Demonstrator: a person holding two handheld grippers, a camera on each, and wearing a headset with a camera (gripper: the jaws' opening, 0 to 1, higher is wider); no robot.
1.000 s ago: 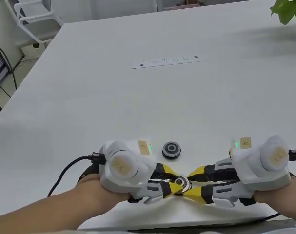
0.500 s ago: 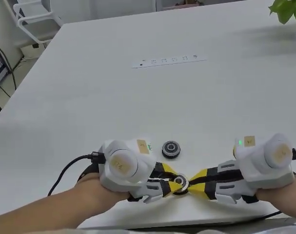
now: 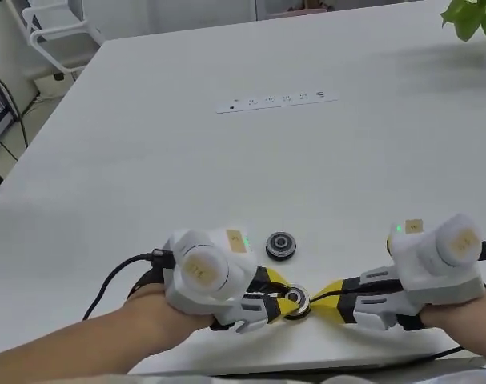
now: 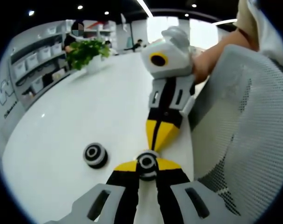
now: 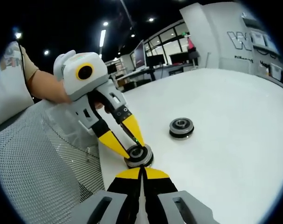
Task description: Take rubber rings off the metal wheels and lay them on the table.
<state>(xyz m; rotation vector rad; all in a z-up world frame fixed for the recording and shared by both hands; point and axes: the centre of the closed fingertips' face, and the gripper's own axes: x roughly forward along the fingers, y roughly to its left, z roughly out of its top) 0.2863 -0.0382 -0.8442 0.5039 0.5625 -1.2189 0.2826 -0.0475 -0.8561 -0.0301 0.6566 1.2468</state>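
Trouble here would be a slip. Left gripper (image 4: 148, 167) holds one wheel (image 5: 139, 156) tight between its jaws. Right gripper (image 5: 142, 173) is squeezed narrow, tips touching that wheel's rubber ring (image 5: 137, 164). The table (image 3: 226, 160) edge is near that wheel, so a hard tug could send ring or wheel over the side. Another wheel (image 3: 281, 246) lies just behind that wheel, with its ring on.

black-ringed wheel (image 3: 281, 246) lies flat; second wheel (image 3: 295, 301) just beside it.

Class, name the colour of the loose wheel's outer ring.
Black around a silvery hub; loose wheel clearest in right gripper view.
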